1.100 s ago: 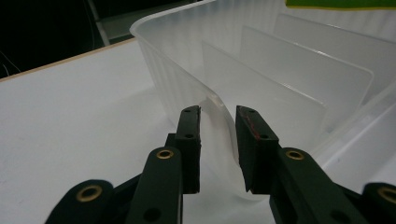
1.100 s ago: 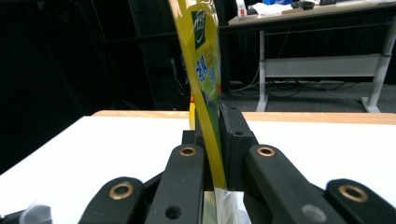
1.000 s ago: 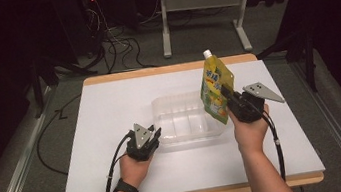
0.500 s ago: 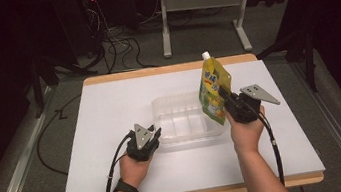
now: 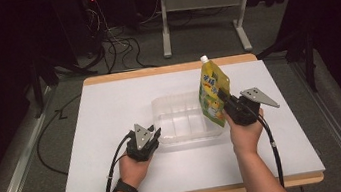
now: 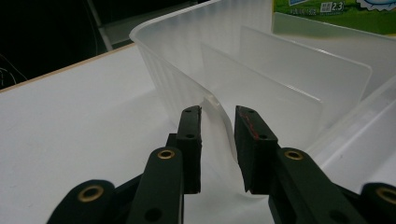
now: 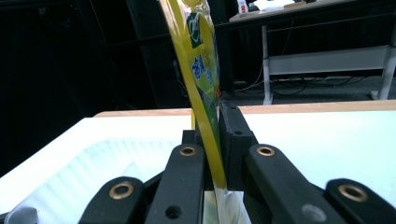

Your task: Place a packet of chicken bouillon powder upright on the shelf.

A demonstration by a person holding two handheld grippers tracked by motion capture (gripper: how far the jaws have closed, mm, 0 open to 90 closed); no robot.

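Observation:
A clear plastic bin [image 5: 179, 99] with dividers sits in the middle of the white table [image 5: 110, 109]. My left gripper [image 5: 155, 131] is at its near left corner. In the left gripper view the jaws [image 6: 218, 116] close on the bin's curved corner wall [image 6: 210, 42]. My right gripper [image 5: 222, 101] is shut on the lower part of a yellow spouted drink pouch [image 5: 213, 90], held upright over the bin's right end. The right gripper view shows the pouch [image 7: 201, 56] pinched between the jaws [image 7: 212, 116], with the bin [image 7: 107, 163] below to the left. The pouch's label [image 6: 327, 9] shows beyond the bin.
The white table surface runs wide on all sides of the bin, with a wooden rim [image 5: 169, 69] at the far edge. Cables [image 5: 116, 48] and a desk frame [image 5: 197, 16] lie on the floor beyond the table.
My right gripper has carried the pouch a little to the left and down, over the bin's right end. The left gripper and the bin have stayed put.

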